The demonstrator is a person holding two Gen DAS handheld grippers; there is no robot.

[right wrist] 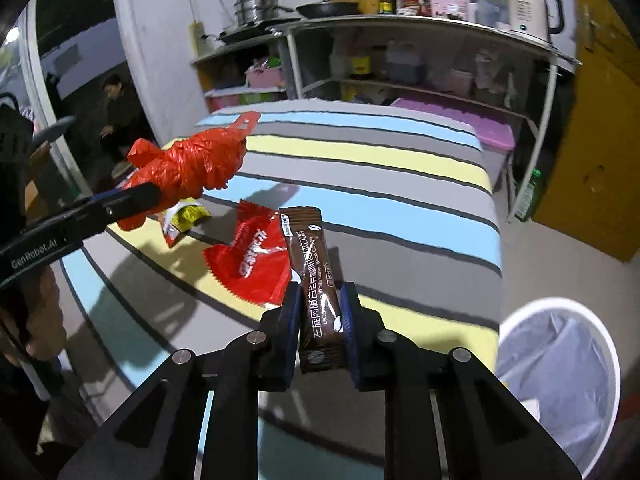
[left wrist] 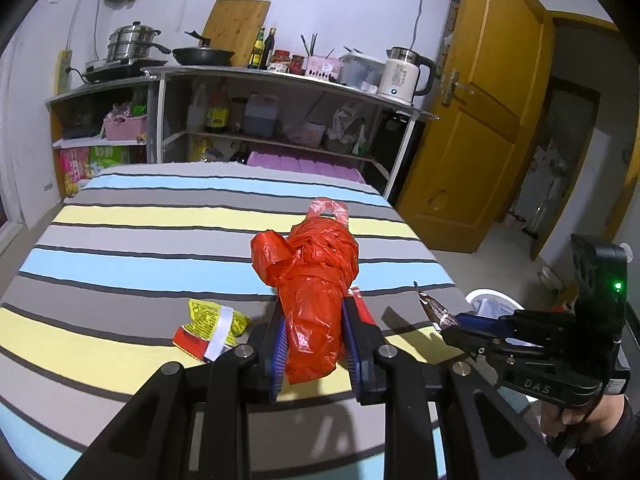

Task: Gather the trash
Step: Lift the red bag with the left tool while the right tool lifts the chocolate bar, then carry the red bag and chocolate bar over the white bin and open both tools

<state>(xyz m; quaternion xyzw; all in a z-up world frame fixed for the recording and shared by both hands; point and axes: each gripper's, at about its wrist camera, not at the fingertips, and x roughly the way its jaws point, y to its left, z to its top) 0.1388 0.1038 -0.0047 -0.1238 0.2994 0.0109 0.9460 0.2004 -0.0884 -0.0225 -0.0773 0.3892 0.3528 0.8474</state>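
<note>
The left gripper (left wrist: pixel 314 344) is clamped on a crumpled red plastic bag (left wrist: pixel 316 276), its blue pads pressing the bag's sides, held above the striped bed (left wrist: pixel 140 240). The right gripper (right wrist: pixel 320 320) is closed narrowly on a brown coffee sachet (right wrist: pixel 316 280), which stands upright between its pads. Only the right wrist view shows the sachet's face: Chinese print plus English that seems to read "White Kidney Bean Coffee", though the small type is hard to make out. That view alone also shows a flat red wrapper (right wrist: pixel 252 264) with white Chinese characters lying on the bed, and "GenRobot.AI" on the left gripper's arm. The left wrist view shows the sachet merely as a thin edge at the right gripper's tip, and the letters "DAS" on that gripper's body. A yellow and red wrapper (left wrist: pixel 210 330) lies on the bed just beside the left gripper. A white bin (right wrist: pixel 560 364) with a clear liner stands on the floor beside the bed, to the right.
</note>
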